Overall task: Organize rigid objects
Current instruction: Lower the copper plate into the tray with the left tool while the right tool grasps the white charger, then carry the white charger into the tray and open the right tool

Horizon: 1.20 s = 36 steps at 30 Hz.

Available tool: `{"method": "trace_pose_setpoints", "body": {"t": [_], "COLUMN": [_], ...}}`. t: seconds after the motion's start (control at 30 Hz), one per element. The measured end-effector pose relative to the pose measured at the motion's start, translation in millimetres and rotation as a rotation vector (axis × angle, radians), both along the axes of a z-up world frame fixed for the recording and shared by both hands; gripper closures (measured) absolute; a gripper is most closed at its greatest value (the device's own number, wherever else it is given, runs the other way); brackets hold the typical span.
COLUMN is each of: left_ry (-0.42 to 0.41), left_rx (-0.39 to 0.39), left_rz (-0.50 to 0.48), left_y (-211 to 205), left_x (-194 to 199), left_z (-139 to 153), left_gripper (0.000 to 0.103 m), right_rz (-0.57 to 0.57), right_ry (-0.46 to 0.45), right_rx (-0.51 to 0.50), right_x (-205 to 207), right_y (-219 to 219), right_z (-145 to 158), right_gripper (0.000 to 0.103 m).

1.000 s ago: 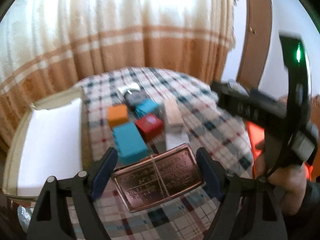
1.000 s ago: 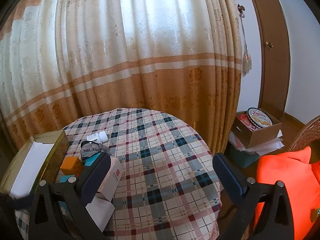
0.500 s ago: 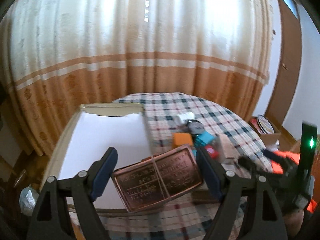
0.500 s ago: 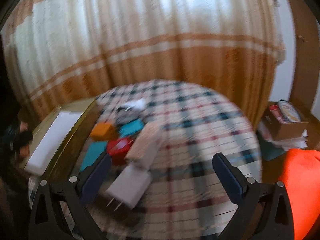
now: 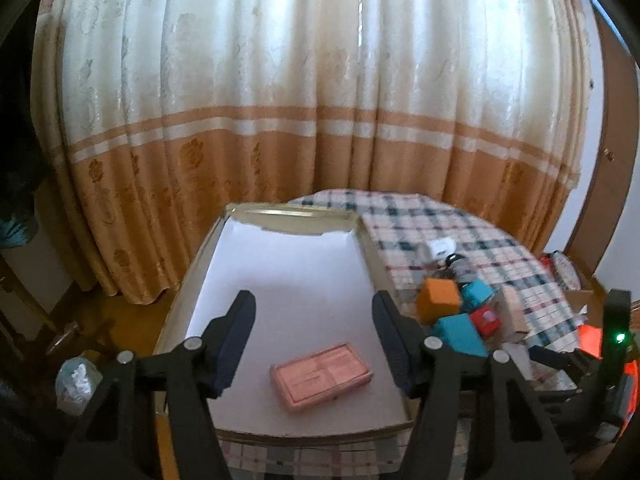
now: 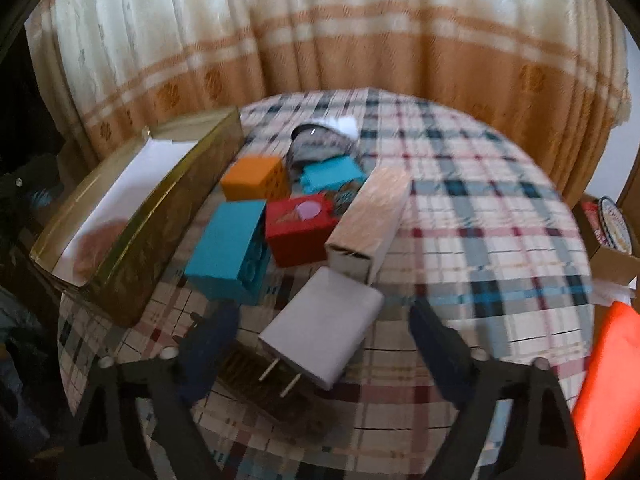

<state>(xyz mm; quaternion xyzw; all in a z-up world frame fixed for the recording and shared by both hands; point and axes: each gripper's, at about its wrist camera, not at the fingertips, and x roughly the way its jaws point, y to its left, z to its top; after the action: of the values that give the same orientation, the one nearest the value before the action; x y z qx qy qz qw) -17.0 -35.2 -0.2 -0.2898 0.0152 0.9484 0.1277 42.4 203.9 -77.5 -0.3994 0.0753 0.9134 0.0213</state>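
A copper-pink flat tin lies on the white floor of a gold-rimmed box. My left gripper is open and empty above the tin. In the right wrist view the box stands at the left. Beside it lie an orange box, two teal boxes, a red box, a beige carton and a white plug charger. My right gripper is open, its jaws on either side of the charger.
A checked cloth covers the round table. A dark flat object lies under the charger's prongs. A small white item lies farther back. A curtain hangs behind. An orange cushion sits at the right.
My left gripper swung left over the box, opened and let go of the copper tin, which now lies in the box. My right gripper dropped down and forward to the charger.
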Motion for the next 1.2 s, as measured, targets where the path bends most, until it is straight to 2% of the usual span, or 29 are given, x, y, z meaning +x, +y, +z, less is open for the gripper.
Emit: {"method": "trace_pose_setpoints", "body": {"t": [0.07,0.2,0.37,0.43,0.53,0.7,0.83,0.93,1.1,1.2], "left_ry": [-0.024,-0.021,-0.024,-0.029,-0.030,-0.026,-0.012,-0.002,0.000,-0.002], "left_rx": [0.022,0.037,0.042,0.030,0.019,0.025,0.028,0.023,0.012,0.012], "left_rz": [0.006,0.035,0.045,0.045,0.059,0.092,0.123,0.142,0.157,0.167], "left_y": [-5.8,-15.8,-19.8,-17.5,-17.4,-28.1,-39.2,-45.1,-50.3,-56.0], "left_x": [-4.4,-5.2,-5.9,-6.6,-8.0,-9.4,-9.9,-9.7,-10.2,-11.0], "left_z": [-3.2,-1.8,-1.1,-2.7,-4.1,-1.7,2.7,4.6,2.6,2.2], "left_gripper": [0.042,0.042,0.042,0.042,0.042,0.042,0.042,0.042,0.042,0.042], "right_rz": [0.003,0.009,0.009,0.005,0.011,0.094,0.167,0.242,0.311,0.322], "right_ry": [-0.023,-0.032,-0.036,-0.033,0.018,0.120,0.159,0.202,0.188,0.159], "right_rx": [0.000,0.016,-0.005,-0.046,-0.032,-0.019,-0.035,-0.011,0.019,0.038], "right_x": [-3.2,-4.7,-4.3,-2.7,5.0,11.1,-3.5,-19.3,-52.1,-69.6], "right_y": [-1.4,-3.1,0.1,3.7,-0.1,-22.4,-49.2,-79.2,-120.9,-130.7], "right_z": [-2.3,-3.6,-1.6,1.1,16.4,49.0,65.0,75.4,68.7,57.9], "right_gripper": [0.023,0.041,0.041,0.041,0.041,0.041,0.041,0.041,0.041,0.041]}}
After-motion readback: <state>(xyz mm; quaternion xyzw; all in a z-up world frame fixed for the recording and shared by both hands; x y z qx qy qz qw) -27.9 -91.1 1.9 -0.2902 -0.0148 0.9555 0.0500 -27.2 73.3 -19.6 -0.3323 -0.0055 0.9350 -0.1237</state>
